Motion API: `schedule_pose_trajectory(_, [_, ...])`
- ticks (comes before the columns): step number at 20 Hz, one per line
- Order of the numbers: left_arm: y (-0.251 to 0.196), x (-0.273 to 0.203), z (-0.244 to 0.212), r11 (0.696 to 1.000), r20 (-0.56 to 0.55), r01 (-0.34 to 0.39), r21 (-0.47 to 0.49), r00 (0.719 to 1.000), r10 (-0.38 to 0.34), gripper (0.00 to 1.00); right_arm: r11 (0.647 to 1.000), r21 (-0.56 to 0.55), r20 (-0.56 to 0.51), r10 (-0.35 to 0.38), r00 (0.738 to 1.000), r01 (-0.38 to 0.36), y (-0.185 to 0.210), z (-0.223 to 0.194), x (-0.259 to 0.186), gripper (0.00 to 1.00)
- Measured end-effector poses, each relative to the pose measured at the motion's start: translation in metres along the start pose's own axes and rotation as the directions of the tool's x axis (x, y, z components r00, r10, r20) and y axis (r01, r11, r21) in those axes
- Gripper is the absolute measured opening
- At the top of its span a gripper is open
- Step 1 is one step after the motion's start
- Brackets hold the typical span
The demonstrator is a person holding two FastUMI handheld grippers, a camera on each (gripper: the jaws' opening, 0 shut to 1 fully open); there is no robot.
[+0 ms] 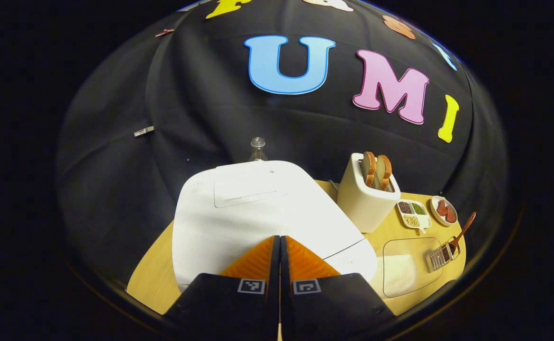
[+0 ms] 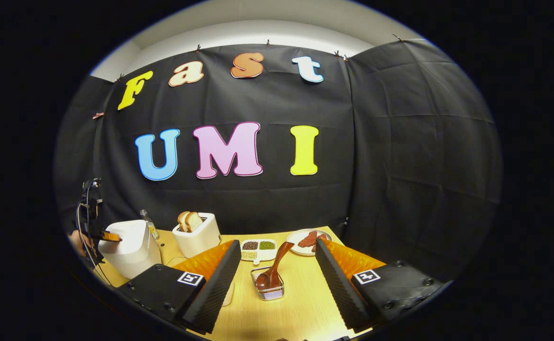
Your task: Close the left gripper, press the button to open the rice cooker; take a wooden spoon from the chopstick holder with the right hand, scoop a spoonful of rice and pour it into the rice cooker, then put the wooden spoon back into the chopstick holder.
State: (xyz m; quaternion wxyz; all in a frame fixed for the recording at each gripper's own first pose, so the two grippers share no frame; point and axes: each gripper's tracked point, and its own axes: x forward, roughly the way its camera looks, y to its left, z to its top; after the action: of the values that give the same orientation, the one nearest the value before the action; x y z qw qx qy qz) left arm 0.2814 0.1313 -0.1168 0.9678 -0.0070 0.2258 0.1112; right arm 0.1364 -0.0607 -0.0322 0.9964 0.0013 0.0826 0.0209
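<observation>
The pale wooden tabletop (image 2: pixel 300 303) carries everything, and the largest thing on it is the white rounded rice cooker (image 1: pixel 258 213), standing at its left end with the lid down; in the left gripper view it sits right under the left gripper (image 1: pixel 279 246), whose fingers are pressed together with no gap and hang at the cooker's front edge. I judge this to be the opening step, the button press: the tool is clenched as the task asks, but the lid has not come up, and the next move calls for pushing the closed tips down onto the release. The button itself is hidden behind the fingers, so I cannot tell whether they are touching it. Beside the cooker stand a cream toaster with two slices of bread (image 1: pixel 369 192) and, nearer the front, a clear shallow tray of white rice (image 1: pixel 407 270). The right gripper (image 2: pixel 273 272) is spread wide and grips nothing, aimed at the small wire chopstick holder (image 2: pixel 269 289) that stands between its fingers but well apart from them; the brown wooden spoon (image 2: pixel 272 267) leans in it, bowl down, handle up. Behind lie a white divided dish of beans (image 2: pixel 258 246) and a round plate of red pieces (image 2: pixel 307 239), too small to identify. A clear bottle (image 1: pixel 258 148) is mostly hidden behind the cooker.
</observation>
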Motion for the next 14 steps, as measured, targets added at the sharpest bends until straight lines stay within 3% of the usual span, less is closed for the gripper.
schedule_pose_trajectory(3, [0.001, -0.02, 0.033, 0.998, 0.115, -0.04, 0.056, 0.993, 0.034, 0.07, 1.0, 0.003, -0.001, 0.001, 1.0, -0.001, -0.007, -0.001, 0.001, 0.99])
schedule_pose_trajectory(6, [0.003, -0.061, 0.082, 0.99, 0.292, -0.104, 0.094, 0.954, 0.072, 0.07, 1.0, 0.017, -0.01, 0.009, 1.0, -0.009, -0.01, -0.005, 0.004, 0.99])
schedule_pose_trajectory(10, [-0.017, -0.122, 0.094, 0.992, 0.382, -0.088, 0.094, 0.923, 0.046, 0.09, 0.998, 0.034, -0.025, 0.046, 0.999, -0.045, -0.005, -0.01, 0.017, 0.99])
schedule_pose_trajectory(14, [-0.041, -0.171, 0.067, 1.0, 0.373, -0.029, 0.006, 0.927, 0.025, 0.09, 0.995, 0.026, -0.041, 0.099, 0.994, -0.098, 0.004, -0.015, 0.042, 0.99])
